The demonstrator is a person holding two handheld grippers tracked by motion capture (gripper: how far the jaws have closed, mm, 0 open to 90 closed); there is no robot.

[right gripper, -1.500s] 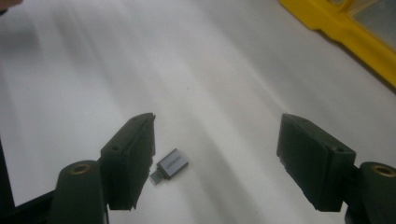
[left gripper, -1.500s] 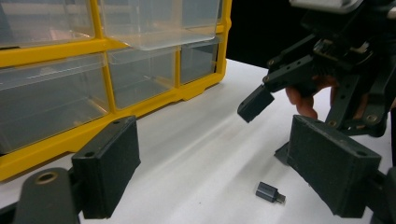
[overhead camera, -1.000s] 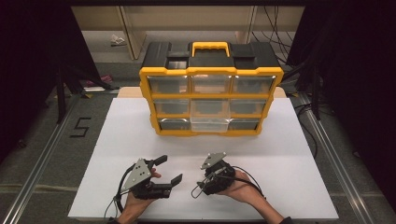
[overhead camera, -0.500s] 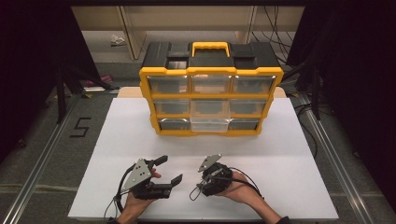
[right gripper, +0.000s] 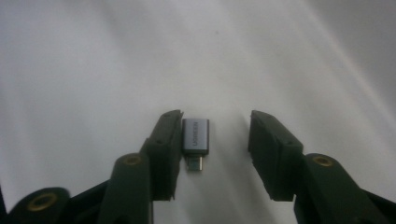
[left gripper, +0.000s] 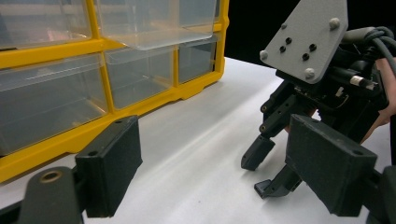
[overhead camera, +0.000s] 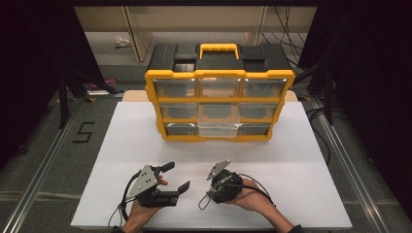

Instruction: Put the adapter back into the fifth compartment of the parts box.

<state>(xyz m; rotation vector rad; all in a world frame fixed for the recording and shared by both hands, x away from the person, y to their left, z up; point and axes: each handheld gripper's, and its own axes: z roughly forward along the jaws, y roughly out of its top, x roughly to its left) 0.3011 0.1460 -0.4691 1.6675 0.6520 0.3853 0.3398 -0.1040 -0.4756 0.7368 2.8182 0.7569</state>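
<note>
Since the earlier frames the right gripper [overhead camera: 210, 185] has tipped down toward the white table [overhead camera: 301, 160], while the left gripper [overhead camera: 176, 177] stays put. Bare tabletop separates both from the yellow drawer organizer [overhead camera: 219, 99] at the far edge; its bottom-middle drawer [overhead camera: 218, 129] juts forward, contents indiscernible. Right jaws stand apart, straddling a small grey adapter [right gripper: 195, 136] lying on the table against one jaw. Left jaws gape wide, empty, aimed toward the right gripper.
</note>
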